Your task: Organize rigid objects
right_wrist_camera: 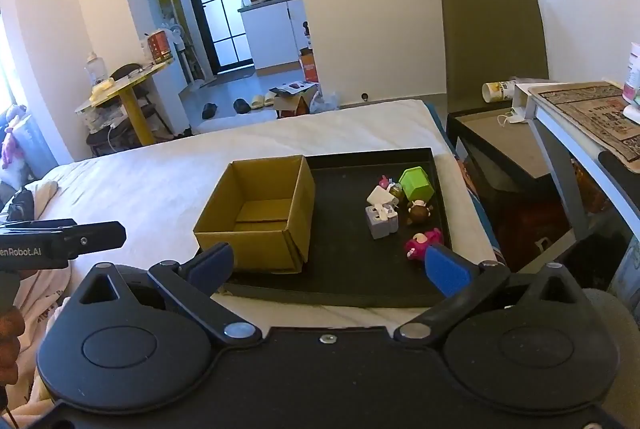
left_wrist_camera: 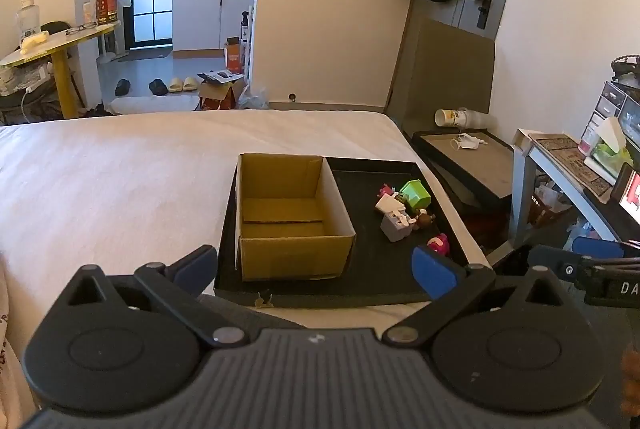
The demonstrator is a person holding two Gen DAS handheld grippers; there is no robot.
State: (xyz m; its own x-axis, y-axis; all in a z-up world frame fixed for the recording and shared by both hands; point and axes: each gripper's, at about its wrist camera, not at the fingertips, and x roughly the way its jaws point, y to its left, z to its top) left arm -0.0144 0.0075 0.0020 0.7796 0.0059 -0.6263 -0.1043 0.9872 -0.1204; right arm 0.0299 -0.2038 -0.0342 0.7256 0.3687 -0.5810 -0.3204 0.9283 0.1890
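On the black tray, the open cardboard box fills the left half; its upright walls block any sideways path to the toys from that side. The toys huddle close together at the right, some touching, leaving little gap between them. Bare tray floor lies in front of them, and the way down from above is open. The tray's low rim borders them on the right.

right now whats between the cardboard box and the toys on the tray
Nothing: just bare black tray separates the cardboard box from the toys, seen in both wrist views.
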